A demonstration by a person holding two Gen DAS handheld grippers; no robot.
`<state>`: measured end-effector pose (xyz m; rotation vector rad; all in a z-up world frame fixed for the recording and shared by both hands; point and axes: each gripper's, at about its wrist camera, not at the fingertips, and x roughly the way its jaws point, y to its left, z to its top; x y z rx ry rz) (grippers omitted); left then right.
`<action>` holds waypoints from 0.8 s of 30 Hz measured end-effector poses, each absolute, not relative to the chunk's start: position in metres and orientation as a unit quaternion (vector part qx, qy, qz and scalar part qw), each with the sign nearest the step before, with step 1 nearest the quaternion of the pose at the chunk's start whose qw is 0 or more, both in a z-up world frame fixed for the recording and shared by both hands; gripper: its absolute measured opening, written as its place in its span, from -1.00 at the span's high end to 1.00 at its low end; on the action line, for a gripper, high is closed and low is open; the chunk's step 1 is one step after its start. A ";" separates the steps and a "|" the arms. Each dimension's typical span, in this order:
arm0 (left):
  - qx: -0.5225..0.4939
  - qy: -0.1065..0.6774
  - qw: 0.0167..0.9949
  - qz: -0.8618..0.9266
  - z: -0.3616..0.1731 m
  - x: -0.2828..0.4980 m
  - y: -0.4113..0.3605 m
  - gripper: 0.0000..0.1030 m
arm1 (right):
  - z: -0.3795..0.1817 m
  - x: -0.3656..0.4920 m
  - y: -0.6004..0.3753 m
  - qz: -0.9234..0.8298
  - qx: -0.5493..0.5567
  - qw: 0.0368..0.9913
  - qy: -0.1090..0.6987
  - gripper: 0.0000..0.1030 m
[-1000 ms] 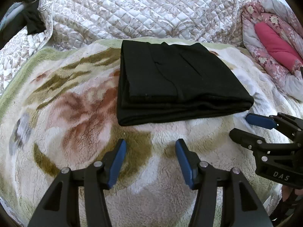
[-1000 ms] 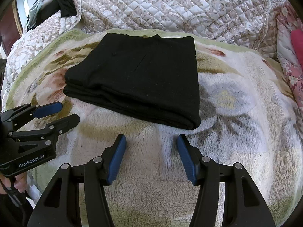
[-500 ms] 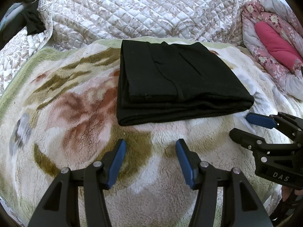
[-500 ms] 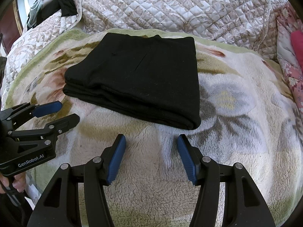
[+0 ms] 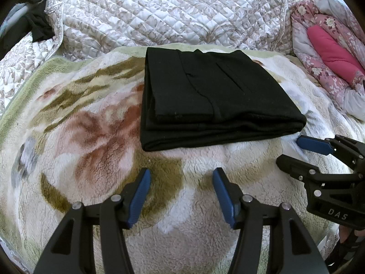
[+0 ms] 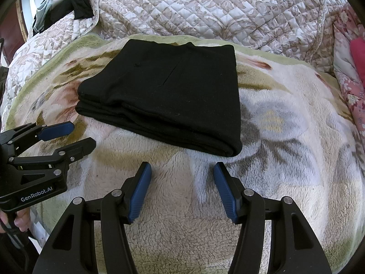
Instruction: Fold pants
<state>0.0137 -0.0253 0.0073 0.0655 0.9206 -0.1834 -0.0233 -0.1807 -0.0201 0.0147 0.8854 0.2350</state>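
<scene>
Pants (image 5: 212, 96), black ones, sit as a neat stacked rectangle on the fleecy floral blanket (image 5: 91, 137), and from where I'm standing the folding looks finished: several layers lie squared up with the edges lined along the near side, no leg trailing loose. So the step in hand reads as the let-go at the end, both tools backed off and hanging short of the cloth. The left gripper (image 5: 181, 194) has its blue pads parted roughly halfway with only bare blanket between them; the bundle lies ahead of those jaws, just beyond the tips and clear of them, its near left corner slightly left of the gap. The right gripper (image 6: 182, 189) is the same story, jaws about half open and holding nothing, with the bundle ahead and to the left of its gap, the thick folded corner closest to the tip of its right-hand finger but not touching. Each tool shows up in the other's camera, off to the side of the pile, jaws spread and empty. If anything is left, I'd judge it's a light pat or a tidy of that near edge; otherwise the next move only calls for drawing both hands away without snagging the stack. Beyond the bundle a quilted bedspread (image 5: 159, 11) is heaped up, and off past the right-hand jaw a pink flowered comforter (image 5: 324, 52) is bunched.
</scene>
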 end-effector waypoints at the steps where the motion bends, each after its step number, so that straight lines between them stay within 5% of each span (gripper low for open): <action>1: 0.032 0.444 0.891 -0.088 0.007 0.014 -0.025 -0.17 | -0.020 -0.023 -0.181 0.113 0.007 0.897 0.427 -0.12; 24: 0.027 0.447 0.890 -0.089 0.005 0.013 -0.024 -0.19 | -0.020 -0.024 -0.180 0.112 0.007 0.897 0.427 -0.12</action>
